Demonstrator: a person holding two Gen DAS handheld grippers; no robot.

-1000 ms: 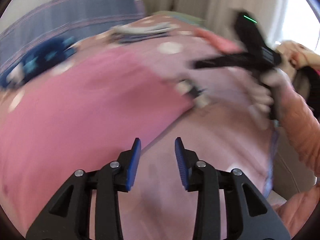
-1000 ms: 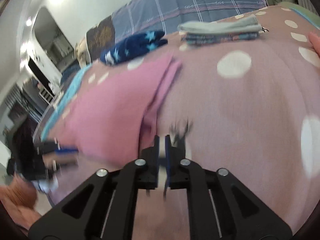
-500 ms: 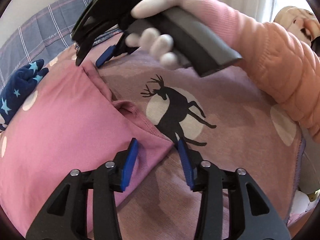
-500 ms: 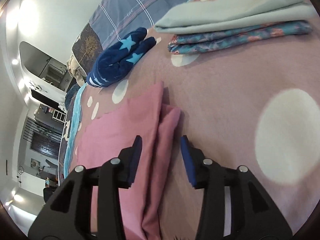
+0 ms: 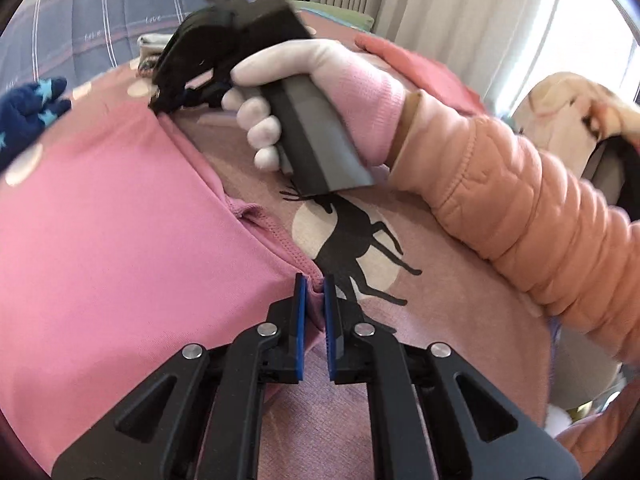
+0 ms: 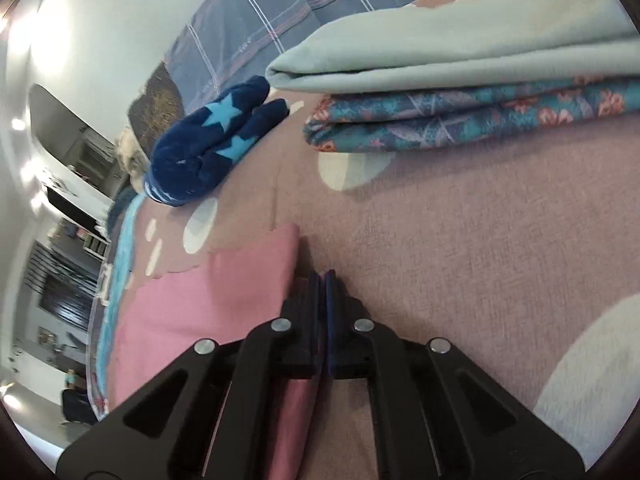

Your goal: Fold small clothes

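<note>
A pink garment (image 5: 120,220) lies flat on a mauve dotted bedspread (image 5: 440,320). My left gripper (image 5: 313,292) grips its near hem, jaws closing, with a fold of pink cloth pinched between the blue pads. At the far corner of the same edge, my right gripper (image 5: 160,104) is held by a white-gloved hand (image 5: 304,80). In the right wrist view the right gripper (image 6: 322,280) has its jaws closing tight at the edge of the pink garment (image 6: 208,300), with cloth running under the fingers.
A navy star-print garment (image 6: 212,144) lies beyond the pink one. A folded stack sits at the back: pale green cloth (image 6: 460,64) over floral teal cloth (image 6: 460,120). An orange quilted sleeve (image 5: 520,200) crosses the right side above a deer print (image 5: 352,248).
Both grippers stood open half a second ago and have now closed on the pink garment's edge. The right gripper moved up to the far corner, the left onto the near hem.
</note>
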